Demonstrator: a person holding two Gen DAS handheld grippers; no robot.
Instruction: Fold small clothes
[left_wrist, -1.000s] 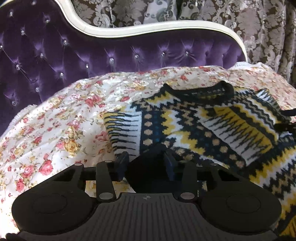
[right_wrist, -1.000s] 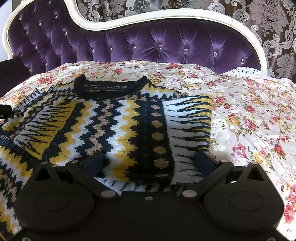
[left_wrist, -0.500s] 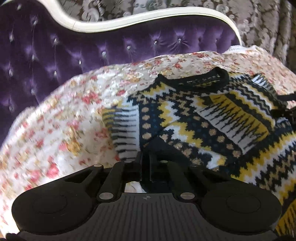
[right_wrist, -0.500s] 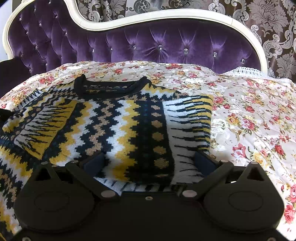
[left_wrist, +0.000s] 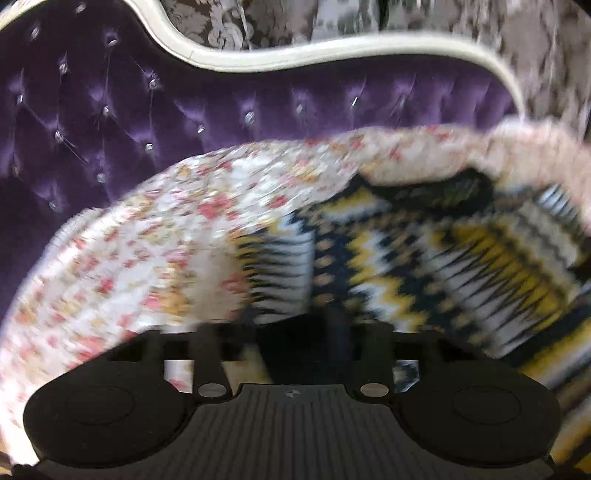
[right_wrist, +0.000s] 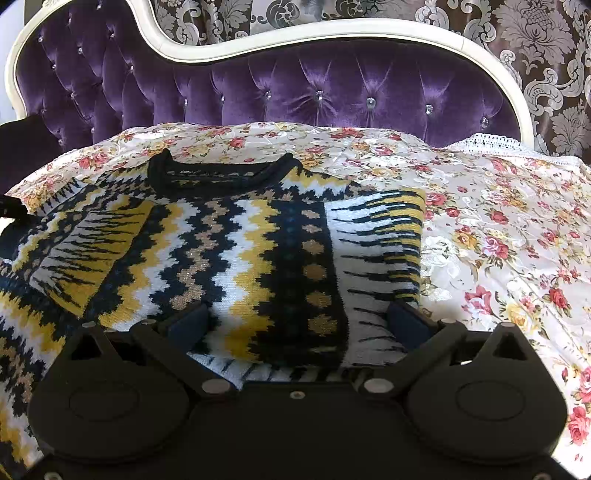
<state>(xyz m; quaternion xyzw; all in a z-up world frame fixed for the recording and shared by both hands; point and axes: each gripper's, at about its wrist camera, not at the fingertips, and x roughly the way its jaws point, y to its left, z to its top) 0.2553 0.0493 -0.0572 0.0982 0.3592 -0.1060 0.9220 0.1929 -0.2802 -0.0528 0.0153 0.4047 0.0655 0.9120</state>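
Sweater (right_wrist: 236, 258), one only, lay on floral bedspread (right_wrist: 498, 240). Right hand-held gripper (right_wrist: 295, 321) at its 6 o'clock, jaws wide, empty. Left hand-held gripper (left_wrist: 291, 325) just opened; dark knit between jaws, grip unclear.

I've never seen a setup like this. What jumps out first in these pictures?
The sweater, knitted in bold yellow, white and navy zigzags, lies spread on a floral bedspread in the middle of both views. Behind it rises a tufted purple headboard with a cream frame. At the bottom edge, the right hand-held gripper stands wide open over the sweater's near edge.
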